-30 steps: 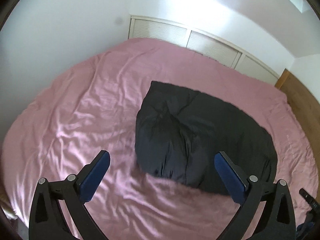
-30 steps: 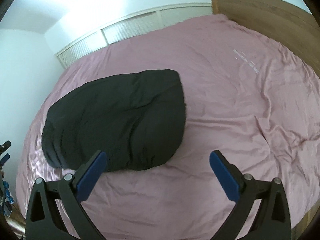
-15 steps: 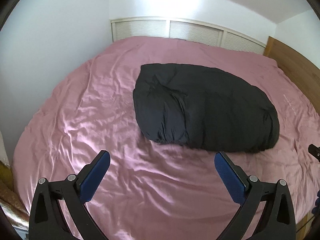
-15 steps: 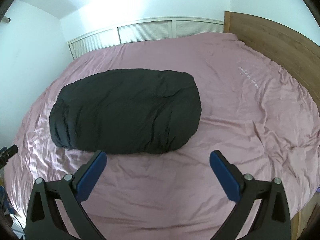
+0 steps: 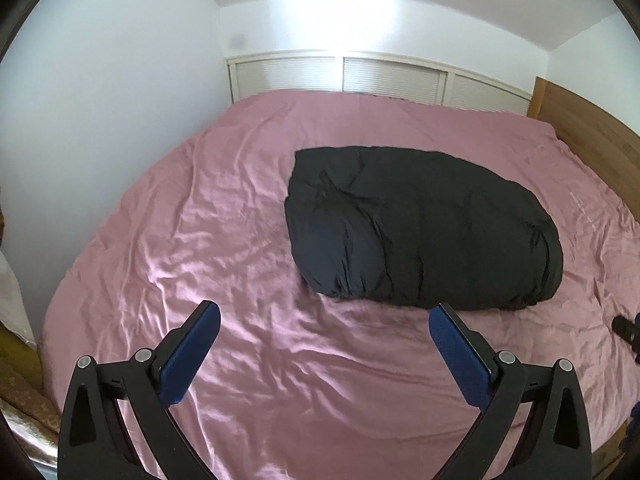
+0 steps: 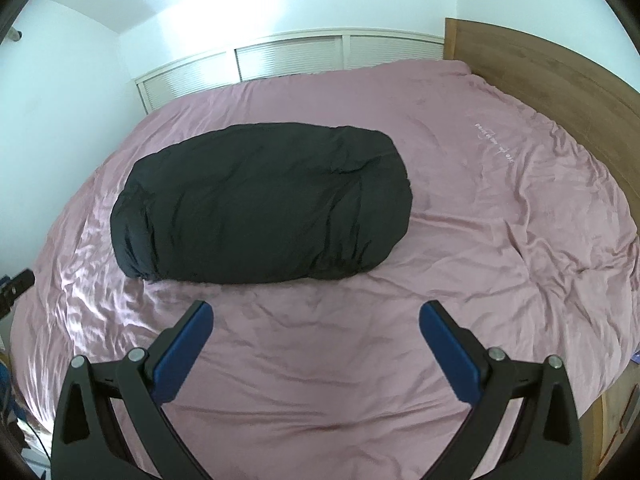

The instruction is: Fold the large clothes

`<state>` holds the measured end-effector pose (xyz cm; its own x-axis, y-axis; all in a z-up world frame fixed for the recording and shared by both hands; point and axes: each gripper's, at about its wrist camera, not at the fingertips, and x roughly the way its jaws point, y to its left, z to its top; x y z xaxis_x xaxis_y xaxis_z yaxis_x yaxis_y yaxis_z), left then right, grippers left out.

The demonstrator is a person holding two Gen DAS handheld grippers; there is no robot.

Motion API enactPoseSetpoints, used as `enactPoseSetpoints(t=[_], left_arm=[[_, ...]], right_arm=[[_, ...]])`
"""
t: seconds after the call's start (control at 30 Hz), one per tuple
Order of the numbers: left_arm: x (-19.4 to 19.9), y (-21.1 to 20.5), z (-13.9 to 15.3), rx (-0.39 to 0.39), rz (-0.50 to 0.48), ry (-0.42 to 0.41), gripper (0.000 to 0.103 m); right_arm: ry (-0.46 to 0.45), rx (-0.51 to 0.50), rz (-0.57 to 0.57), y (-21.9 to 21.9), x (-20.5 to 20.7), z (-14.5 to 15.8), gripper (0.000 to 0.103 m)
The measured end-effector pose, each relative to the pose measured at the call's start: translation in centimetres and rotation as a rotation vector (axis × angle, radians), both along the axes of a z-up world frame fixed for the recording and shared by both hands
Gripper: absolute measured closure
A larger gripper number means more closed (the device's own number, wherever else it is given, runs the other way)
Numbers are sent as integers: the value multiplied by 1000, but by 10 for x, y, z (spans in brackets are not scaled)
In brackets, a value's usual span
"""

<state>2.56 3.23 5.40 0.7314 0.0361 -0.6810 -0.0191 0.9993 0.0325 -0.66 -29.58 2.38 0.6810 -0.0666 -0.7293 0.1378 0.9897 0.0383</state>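
A black puffy garment lies folded into a thick oblong bundle in the middle of the pink bed. The right wrist view shows the same bundle ahead and slightly left. My left gripper hangs open above the sheet, short of the bundle's near edge, with nothing between its blue pads. My right gripper is also open and empty, back from the bundle over bare sheet. Neither gripper touches the garment.
A wooden headboard runs along the bed's right side. White louvred panels line the far wall, and a white wall stands close on the left. The pink sheet is wrinkled, with small white print near the headboard.
Both grippers have pulled back and risen away from the bundle, which now sits farther ahead in both views. The garment itself lies still and both grippers stay open.
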Motion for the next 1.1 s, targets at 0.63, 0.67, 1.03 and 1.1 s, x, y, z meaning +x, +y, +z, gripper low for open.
enactPoseSetpoints(t=[0.63,0.67,1.03,1.1], left_arm=[[-9,-8,4,34,3,12,1],[-9,-8,4,35,0,12,1],[-13,-16,2,40,-31,20,1],[-12,-17,2,41,-37,23,1]], right_arm=[[25,-9,16,-2,-3,-3,0],[25,-8,15,-2,-3,-3,0],[32,-8,6,-5,-10,-2,0],[34,-7,1,-8,-12,-1,0]])
